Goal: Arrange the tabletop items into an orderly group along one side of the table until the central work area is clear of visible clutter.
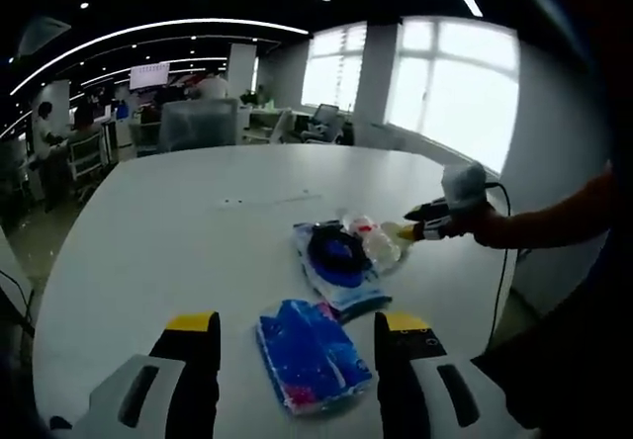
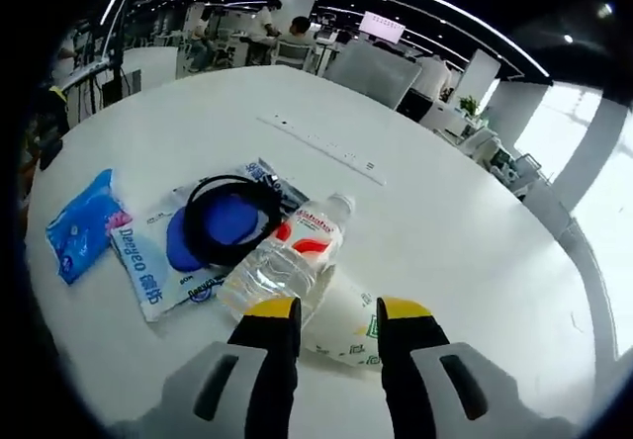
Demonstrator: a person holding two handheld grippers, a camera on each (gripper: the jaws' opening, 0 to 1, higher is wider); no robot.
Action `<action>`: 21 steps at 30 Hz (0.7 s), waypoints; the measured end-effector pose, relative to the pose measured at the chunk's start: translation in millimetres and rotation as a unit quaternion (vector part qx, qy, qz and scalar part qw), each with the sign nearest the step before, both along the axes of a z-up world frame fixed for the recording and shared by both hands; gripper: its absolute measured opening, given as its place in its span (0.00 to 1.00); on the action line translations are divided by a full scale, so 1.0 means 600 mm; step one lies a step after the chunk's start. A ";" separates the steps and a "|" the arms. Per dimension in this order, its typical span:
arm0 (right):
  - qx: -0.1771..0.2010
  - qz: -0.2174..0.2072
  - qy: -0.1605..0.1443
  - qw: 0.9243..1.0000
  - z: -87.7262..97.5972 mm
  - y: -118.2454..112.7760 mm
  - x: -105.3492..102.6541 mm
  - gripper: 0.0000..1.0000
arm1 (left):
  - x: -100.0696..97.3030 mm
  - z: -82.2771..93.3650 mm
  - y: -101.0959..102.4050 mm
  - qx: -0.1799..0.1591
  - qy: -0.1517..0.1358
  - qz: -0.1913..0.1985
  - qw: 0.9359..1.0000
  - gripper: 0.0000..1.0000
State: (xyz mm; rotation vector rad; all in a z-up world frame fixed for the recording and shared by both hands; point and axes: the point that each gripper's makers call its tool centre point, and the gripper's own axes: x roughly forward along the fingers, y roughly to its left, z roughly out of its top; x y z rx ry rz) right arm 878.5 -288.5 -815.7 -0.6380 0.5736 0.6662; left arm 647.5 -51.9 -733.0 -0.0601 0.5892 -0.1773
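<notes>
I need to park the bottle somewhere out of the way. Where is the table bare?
Bare: the wide stretch of table beyond the water bottle, past the inset strip, and the half toward the far chairs. Crowded: the bottle, white packet, black cable on its blue pack and blue pouch bunch together.
</notes>
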 end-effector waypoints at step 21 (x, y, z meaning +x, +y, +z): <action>-0.015 -0.006 -0.031 0.999 0.017 -0.051 -0.014 0.00 | 0.010 -0.009 -0.016 -0.003 0.009 -0.018 1.000 0.57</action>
